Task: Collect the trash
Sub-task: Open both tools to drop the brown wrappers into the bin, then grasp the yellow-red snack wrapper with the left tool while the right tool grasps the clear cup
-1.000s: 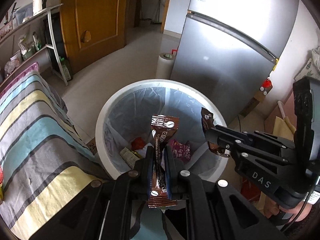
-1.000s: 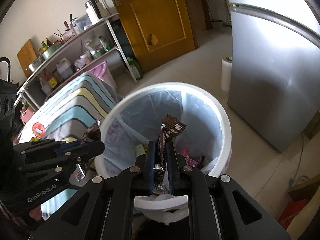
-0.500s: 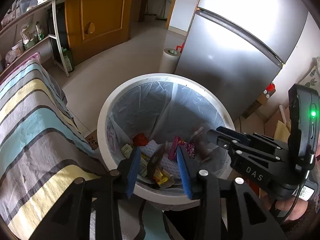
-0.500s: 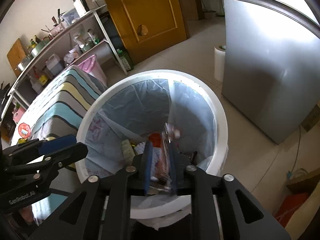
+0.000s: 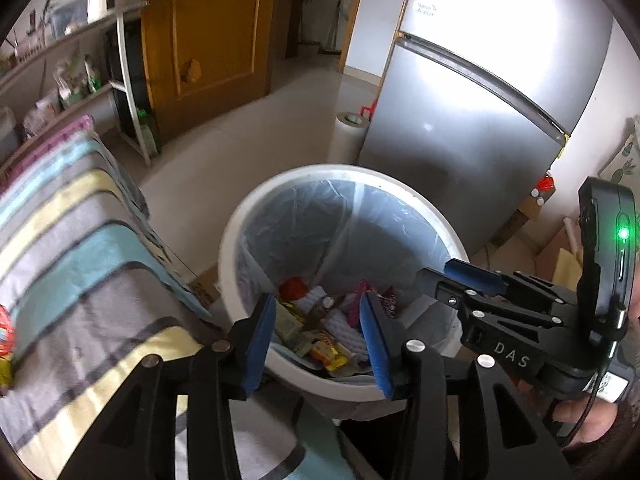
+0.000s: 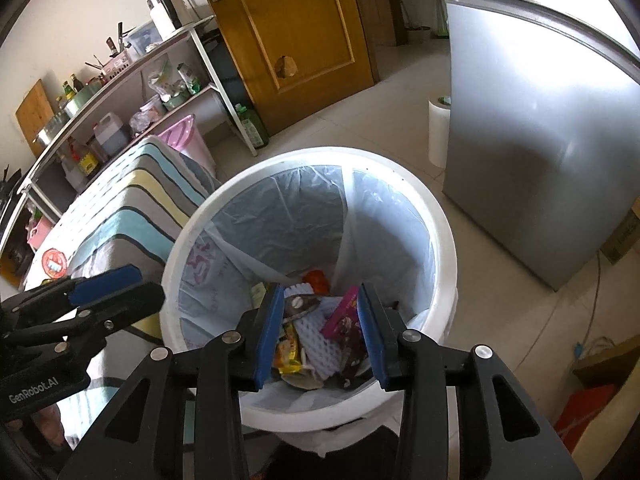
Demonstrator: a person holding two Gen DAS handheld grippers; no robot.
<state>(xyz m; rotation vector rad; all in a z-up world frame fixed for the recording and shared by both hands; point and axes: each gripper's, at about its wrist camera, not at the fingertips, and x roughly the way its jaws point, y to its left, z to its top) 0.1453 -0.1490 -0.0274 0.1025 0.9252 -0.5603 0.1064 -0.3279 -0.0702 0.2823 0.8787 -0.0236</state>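
Both grippers hang over a white bin [image 5: 240, 240] lined with a clear bag [image 6: 280, 224]. The left gripper [image 5: 318, 332] has its jaws spread wide with nothing between them, and the right gripper [image 6: 320, 328] is likewise wide open and empty. The trash [image 6: 320, 332] lies at the bottom of the bin: brown wrappers [image 6: 302, 305], a pink packet [image 6: 340, 314], white foam netting [image 6: 316, 340], yellow wrappers [image 5: 328, 350] and something red [image 5: 293, 287]. From the left wrist view the right gripper sits to the right, above the bin's rim, with a green light on its body. A striped cloth [image 5: 80, 264] covers the surface just beside the bin on the left. A silver fridge [image 6: 540, 140] stands behind the bin, with a white roll [image 6: 438, 132] on the floor next to it.
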